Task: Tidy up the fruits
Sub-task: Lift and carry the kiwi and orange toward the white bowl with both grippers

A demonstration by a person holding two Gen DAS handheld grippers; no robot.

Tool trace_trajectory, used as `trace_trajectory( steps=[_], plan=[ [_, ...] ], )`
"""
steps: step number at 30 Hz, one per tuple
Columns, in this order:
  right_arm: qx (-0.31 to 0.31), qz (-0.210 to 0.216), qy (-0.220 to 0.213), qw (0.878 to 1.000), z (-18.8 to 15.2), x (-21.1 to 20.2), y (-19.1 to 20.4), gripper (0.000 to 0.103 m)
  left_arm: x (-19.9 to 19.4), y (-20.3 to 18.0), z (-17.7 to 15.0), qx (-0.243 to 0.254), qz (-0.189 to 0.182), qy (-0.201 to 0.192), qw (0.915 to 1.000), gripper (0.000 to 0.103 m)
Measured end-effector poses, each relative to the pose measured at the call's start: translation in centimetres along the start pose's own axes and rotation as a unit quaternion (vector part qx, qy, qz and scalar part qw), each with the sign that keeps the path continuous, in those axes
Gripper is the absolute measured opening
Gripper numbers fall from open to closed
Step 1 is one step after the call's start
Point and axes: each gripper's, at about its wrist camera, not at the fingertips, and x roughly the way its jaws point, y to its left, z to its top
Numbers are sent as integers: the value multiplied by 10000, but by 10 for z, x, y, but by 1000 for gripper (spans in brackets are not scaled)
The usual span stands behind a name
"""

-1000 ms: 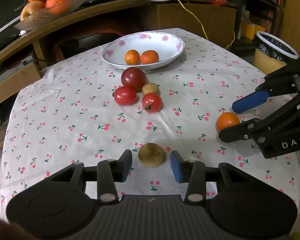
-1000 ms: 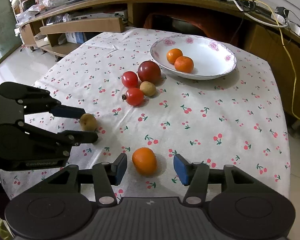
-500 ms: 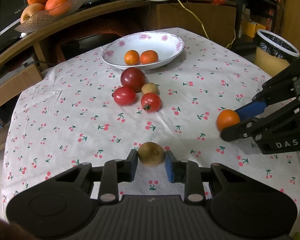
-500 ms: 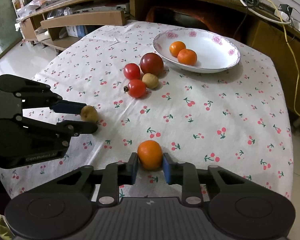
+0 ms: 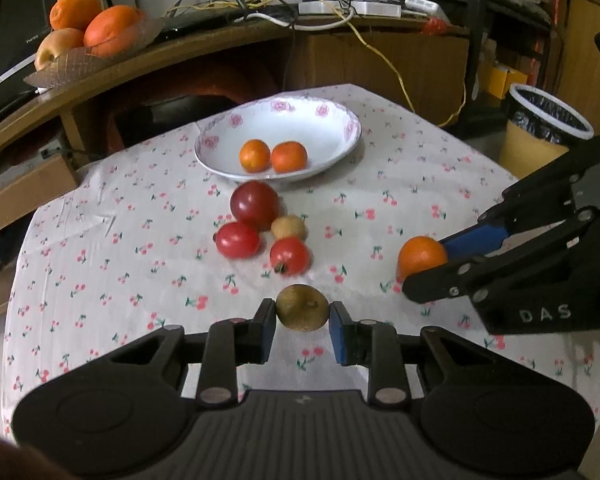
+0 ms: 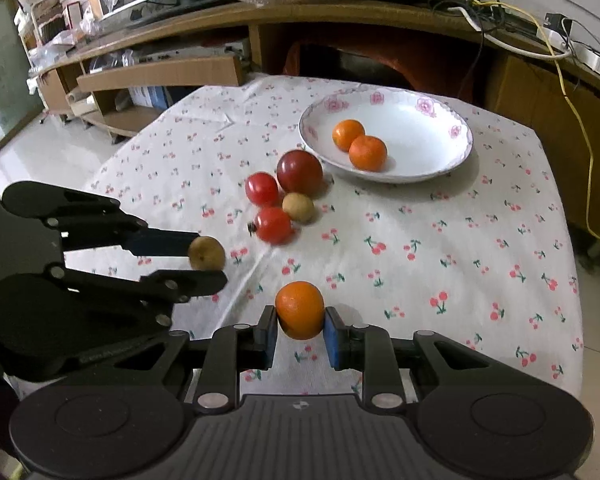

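My left gripper [image 5: 302, 325] is shut on a brown kiwi [image 5: 302, 307] and holds it above the cherry-print cloth; it also shows in the right wrist view [image 6: 206, 253]. My right gripper [image 6: 300, 332] is shut on an orange [image 6: 300, 309], also seen in the left wrist view [image 5: 421, 257]. A white flowered bowl [image 5: 332, 128] at the far side holds two small oranges [image 5: 272, 156]. Before it lie a dark red tomato [image 5: 254, 205], two red tomatoes [image 5: 237, 239] and a small brown kiwi [image 5: 287, 227].
A wooden shelf runs behind the table with a glass dish of fruit [image 5: 80, 36] and cables. A lined bin [image 5: 540, 132] stands off the table's right side. A low cabinet [image 6: 156, 80] stands beyond the left edge.
Both grippers closed, the left on the kiwi and the right on the orange, then lifted them off the cloth and carried them toward the bowl.
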Motion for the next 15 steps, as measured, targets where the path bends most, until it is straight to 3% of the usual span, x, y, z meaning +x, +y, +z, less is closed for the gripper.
trace_trajectory(
  steps=[15],
  plan=[
    [153,81,-166,9997,16,-1,-3,24,1,6,19,-195,-59,-191,9996,34]
  ],
)
